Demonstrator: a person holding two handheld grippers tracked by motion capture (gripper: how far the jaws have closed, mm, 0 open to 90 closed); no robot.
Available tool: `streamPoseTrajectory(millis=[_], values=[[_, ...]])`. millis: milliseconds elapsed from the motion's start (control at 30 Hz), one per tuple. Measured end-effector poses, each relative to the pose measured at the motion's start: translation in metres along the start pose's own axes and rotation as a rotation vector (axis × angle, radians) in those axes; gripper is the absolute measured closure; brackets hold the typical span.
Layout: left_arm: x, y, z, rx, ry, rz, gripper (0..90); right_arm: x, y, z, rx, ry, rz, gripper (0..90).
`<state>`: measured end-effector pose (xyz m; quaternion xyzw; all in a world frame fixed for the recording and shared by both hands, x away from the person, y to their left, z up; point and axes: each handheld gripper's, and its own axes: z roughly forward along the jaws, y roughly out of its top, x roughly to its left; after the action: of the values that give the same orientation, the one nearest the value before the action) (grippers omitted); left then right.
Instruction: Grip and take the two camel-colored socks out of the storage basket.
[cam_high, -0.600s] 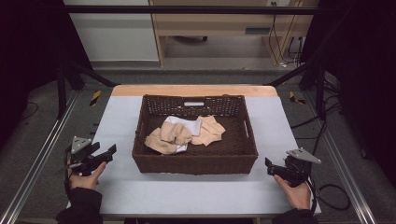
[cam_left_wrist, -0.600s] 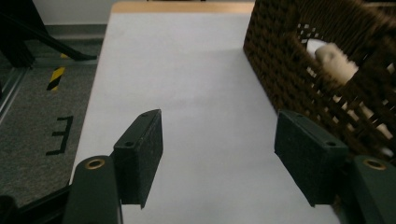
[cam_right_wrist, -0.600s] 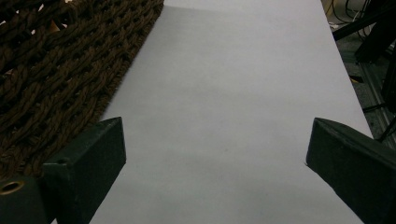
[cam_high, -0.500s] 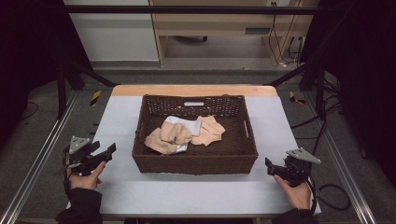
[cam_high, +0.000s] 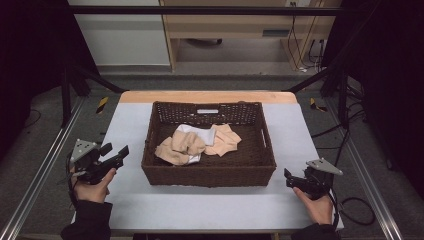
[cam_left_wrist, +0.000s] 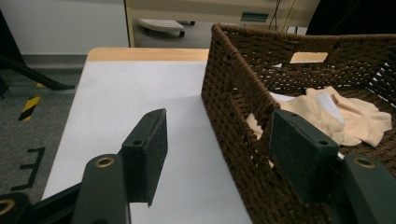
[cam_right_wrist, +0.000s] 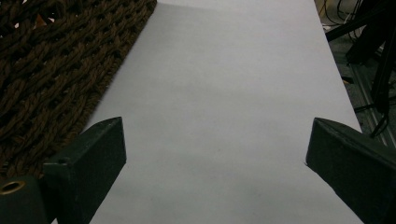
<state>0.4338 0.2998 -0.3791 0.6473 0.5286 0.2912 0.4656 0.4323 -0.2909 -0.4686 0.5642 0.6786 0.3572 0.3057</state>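
Meanwhile, each spread hand-held gripper (cam_high: 116, 156) (cam_high: 289, 178) flanks the wicker basket (cam_high: 207, 175) holding cloths (cam_high: 197, 142).

White table (cam_high: 210, 205); brown wicker basket (cam_high: 207, 175) at centre.

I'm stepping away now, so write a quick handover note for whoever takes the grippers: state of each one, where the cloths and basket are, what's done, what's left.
Left gripper: open, holding nothing, over the table just left of the basket, pointing toward it.
Right gripper: open, holding nothing, near the table's right front corner, off the basket's right front corner.
Basket: mid-table, upright.
Cloths: a crumpled beige and white heap inside the basket, touching neither gripper.
Done: nothing visible; no cloth lies outside the basket.
Left: probably all the cloth handling; the left gripper looks better placed to start.
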Motion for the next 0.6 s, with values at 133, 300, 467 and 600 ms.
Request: streamPoseTrajectory(millis=[133, 300, 467, 600], values=[[-0.006, 0.006, 0.002, -0.005, -0.009, 0.025, 36.5, 0.000, -0.001, 0.000, 0.001, 0.002, 0.011, 5.2], [-0.012, 0.012, 0.004, -0.021, -0.015, 0.019, 35.9, -0.001, -0.002, -0.002, -0.009, 0.001, 0.025, 5.1], [-0.023, 0.026, 0.012, -0.045, -0.045, 0.023, 34.8, -0.001, -0.002, -0.001, -0.018, 0.002, 0.025, 5.1], [-0.029, 0.037, 0.017, -0.058, -0.065, 0.016, 34.6, -0.002, -0.002, -0.001, -0.021, -0.002, 0.025, 5.1]])
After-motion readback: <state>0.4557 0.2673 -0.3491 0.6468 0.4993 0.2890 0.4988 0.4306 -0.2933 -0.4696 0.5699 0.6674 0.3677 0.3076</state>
